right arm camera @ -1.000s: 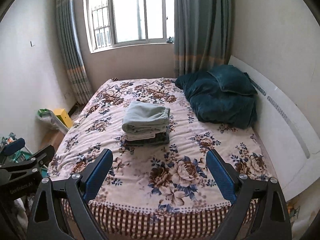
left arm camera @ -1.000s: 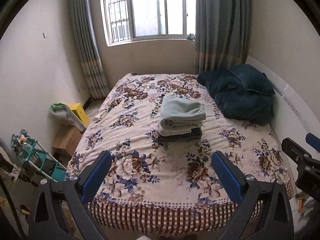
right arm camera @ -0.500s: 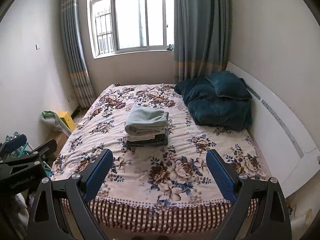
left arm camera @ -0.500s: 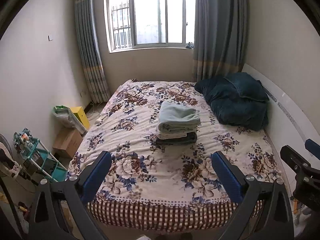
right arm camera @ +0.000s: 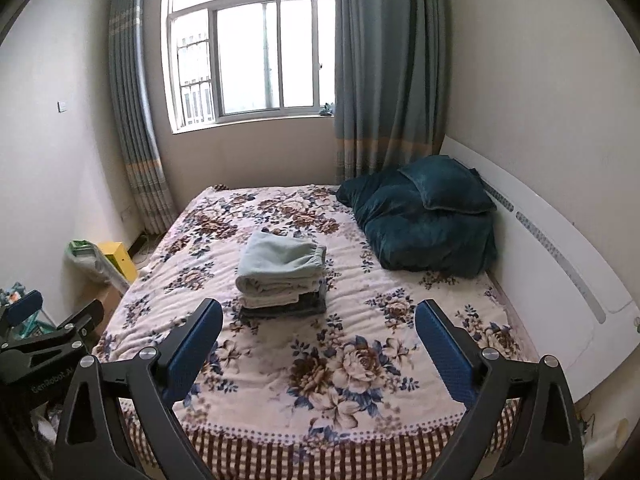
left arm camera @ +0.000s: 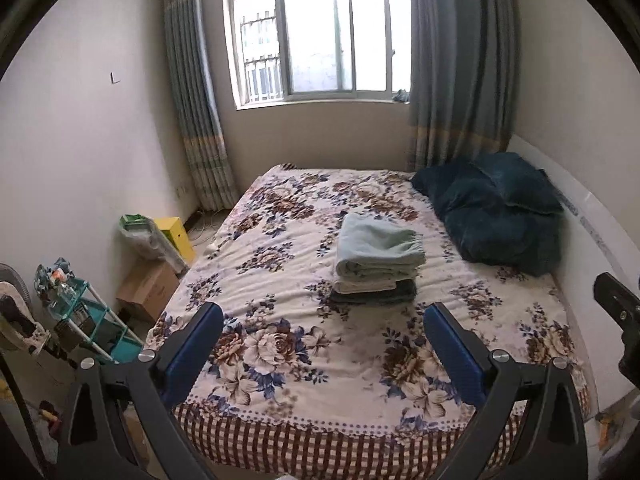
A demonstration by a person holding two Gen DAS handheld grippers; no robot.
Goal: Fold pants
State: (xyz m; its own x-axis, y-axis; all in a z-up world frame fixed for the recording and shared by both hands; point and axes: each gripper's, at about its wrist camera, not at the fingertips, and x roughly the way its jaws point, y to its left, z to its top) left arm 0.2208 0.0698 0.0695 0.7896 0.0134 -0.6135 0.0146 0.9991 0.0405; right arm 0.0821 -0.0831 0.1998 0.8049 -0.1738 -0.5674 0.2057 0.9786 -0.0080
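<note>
Both grippers, left (left arm camera: 322, 334) and right (right arm camera: 318, 330), jaws wide and empty, have drawn back from the bed (left arm camera: 320, 412); folded pants (left arm camera: 378, 254) stacked at 12 o'clock suggest completion.

- Your left gripper (left arm camera: 323, 344) and right gripper (right arm camera: 319, 340): matt black plastic frames, dimpled blue rubbery pads, bright metal screw heads.
- At 12 o'clock from both, the folded pants (left arm camera: 378, 254): soft, fleecy pale green cloth, topping a stack.
- The bed cover (right arm camera: 340, 360): matt floral cloth, finely creased.
- At 2 o'clock, a pillow (right arm camera: 446, 190): plush teal velvet with slight sheen.
- The headboard (right arm camera: 560, 292): smooth glossy white.
</note>
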